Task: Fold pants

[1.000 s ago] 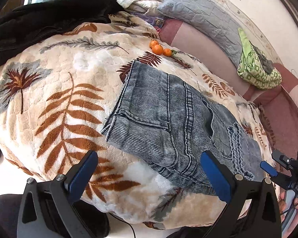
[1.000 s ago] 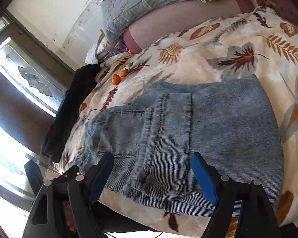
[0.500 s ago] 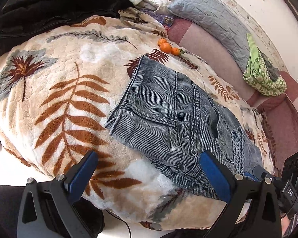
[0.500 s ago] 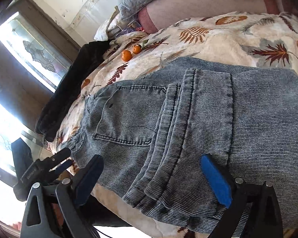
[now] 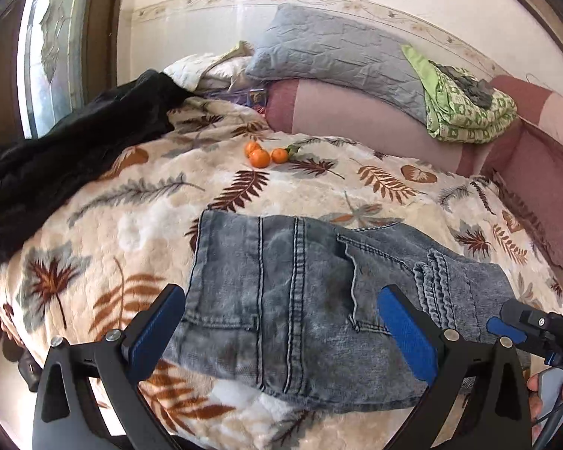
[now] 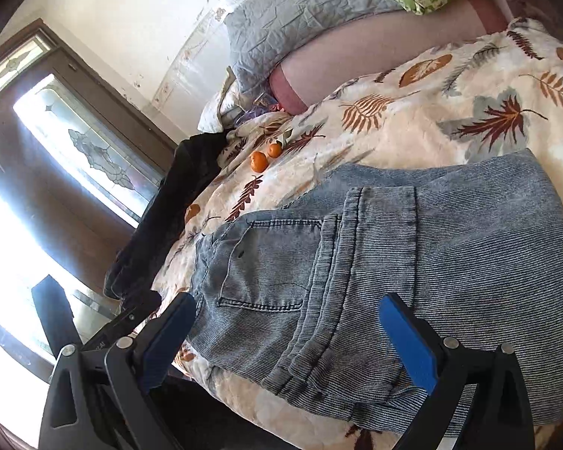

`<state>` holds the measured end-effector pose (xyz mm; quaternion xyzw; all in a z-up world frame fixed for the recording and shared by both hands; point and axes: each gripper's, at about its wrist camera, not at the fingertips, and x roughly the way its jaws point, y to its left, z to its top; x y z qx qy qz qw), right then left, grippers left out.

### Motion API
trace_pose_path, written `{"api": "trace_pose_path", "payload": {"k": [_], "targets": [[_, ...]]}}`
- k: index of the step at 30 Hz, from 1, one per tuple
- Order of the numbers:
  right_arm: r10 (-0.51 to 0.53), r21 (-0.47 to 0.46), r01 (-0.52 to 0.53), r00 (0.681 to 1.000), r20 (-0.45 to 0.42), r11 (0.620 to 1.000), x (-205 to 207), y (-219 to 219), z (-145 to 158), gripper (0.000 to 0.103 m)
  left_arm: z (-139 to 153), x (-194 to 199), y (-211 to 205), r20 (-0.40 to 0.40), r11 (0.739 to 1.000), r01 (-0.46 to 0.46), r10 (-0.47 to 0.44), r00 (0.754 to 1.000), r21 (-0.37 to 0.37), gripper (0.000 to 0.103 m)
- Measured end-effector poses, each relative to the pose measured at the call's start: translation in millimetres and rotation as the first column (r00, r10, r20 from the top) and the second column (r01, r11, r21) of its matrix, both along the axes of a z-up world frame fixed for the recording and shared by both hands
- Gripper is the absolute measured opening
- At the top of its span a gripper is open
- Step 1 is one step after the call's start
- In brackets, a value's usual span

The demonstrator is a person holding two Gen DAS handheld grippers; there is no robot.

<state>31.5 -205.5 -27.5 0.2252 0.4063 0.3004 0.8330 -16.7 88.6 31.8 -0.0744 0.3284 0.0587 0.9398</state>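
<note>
Grey-blue jeans [image 5: 304,300] lie folded into a compact stack on the leaf-print blanket [image 5: 131,202], near its front edge; they also show in the right wrist view [image 6: 431,247]. My left gripper [image 5: 281,330] is open and empty, its blue pads just above the stack's near left part. My right gripper [image 6: 289,341] is open and empty over the stack's near edge. The right gripper's tip shows at the right edge of the left wrist view [image 5: 506,326].
Three oranges [image 5: 264,155] lie on the blanket behind the jeans. A black garment [image 5: 67,150] is heaped at the left. A grey pillow [image 5: 341,60] and a green folded cloth [image 5: 469,112] rest on the pink bolster [image 5: 356,120] by the wall. A window [image 6: 75,161] is to the left.
Both grippers have dropped lower and closer to the jeans' near edge, and the left view has tilted up towards the wall. The jeans have not moved. Both grippers stay open.
</note>
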Motion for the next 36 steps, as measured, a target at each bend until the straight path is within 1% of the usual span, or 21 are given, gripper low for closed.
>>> {"api": "trace_pose_path", "payload": {"k": [1, 2, 3, 4, 5, 6, 7, 8, 9, 11, 15, 18, 22, 36], "targets": [[-0.002, -0.01, 0.002, 0.999, -0.046, 1.0, 4, 1, -8, 0.1, -1, 5, -3, -0.002, 1.0, 0.008, -0.008, 1.0, 0.013, 0.102], [0.001, -0.041, -0.005, 0.994, -0.109, 0.999, 9, 4, -19, 0.1, -5, 10, -7, -0.009, 1.0, 0.017, -0.017, 1.0, 0.02, 0.102], [0.008, -0.062, -0.016, 0.991, -0.133, 0.998, 11, 7, -26, 0.1, -10, 14, -10, -0.019, 0.999, 0.027, -0.026, 0.999, 0.024, 0.102], [0.003, -0.076, -0.011, 0.995, -0.1, 0.997, 8, 7, -23, 0.1, -18, 20, -13, -0.045, 0.999, 0.03, -0.028, 0.999, 0.026, 0.102], [0.009, -0.099, -0.019, 0.995, -0.095, 0.995, 7, 11, -21, 0.1, -24, 26, -15, -0.088, 1.0, 0.021, -0.02, 0.996, 0.015, 0.102], [0.02, -0.124, -0.031, 0.996, -0.085, 0.992, 7, 15, -21, 0.101, -28, 30, -18, -0.117, 1.0, 0.025, -0.027, 0.993, -0.015, 0.102], [0.024, -0.143, -0.035, 0.997, -0.075, 0.989, 5, 17, -22, 0.101, -33, 33, -20, -0.129, 0.998, 0.045, -0.051, 0.99, -0.047, 0.102], [0.024, -0.154, -0.035, 0.997, -0.068, 0.987, 5, 18, -22, 0.101, -36, 35, -22, -0.142, 0.997, 0.056, -0.064, 0.988, -0.061, 0.102], [0.026, -0.162, -0.037, 0.998, -0.064, 0.986, 5, 19, -22, 0.101, -39, 36, -26, -0.152, 0.997, 0.057, -0.066, 0.986, -0.059, 0.102], [0.028, -0.16, -0.037, 0.998, -0.062, 0.986, 4, 18, -22, 0.102, -41, 35, -30, -0.151, 0.996, 0.066, -0.073, 0.986, -0.053, 0.102], [0.018, -0.143, -0.027, 0.998, -0.065, 0.989, 5, 16, -24, 0.103, -44, 35, -37, -0.165, 0.997, 0.077, -0.078, 0.983, -0.017, 0.102], [0.016, -0.158, -0.025, 0.998, -0.057, 0.987, 5, 19, -24, 0.103, -45, 35, -39, -0.174, 0.997, 0.081, -0.081, 0.981, -0.007, 0.102], [0.019, -0.181, -0.027, 0.999, -0.044, 0.983, 3, 21, -24, 0.103, -46, 35, -40, -0.179, 0.997, 0.081, -0.081, 0.981, -0.008, 0.102], [0.017, -0.192, -0.023, 0.999, -0.034, 0.981, 1, 23, -24, 0.103, -46, 34, -39, -0.182, 0.996, 0.082, -0.084, 0.98, -0.018, 0.102]]}}
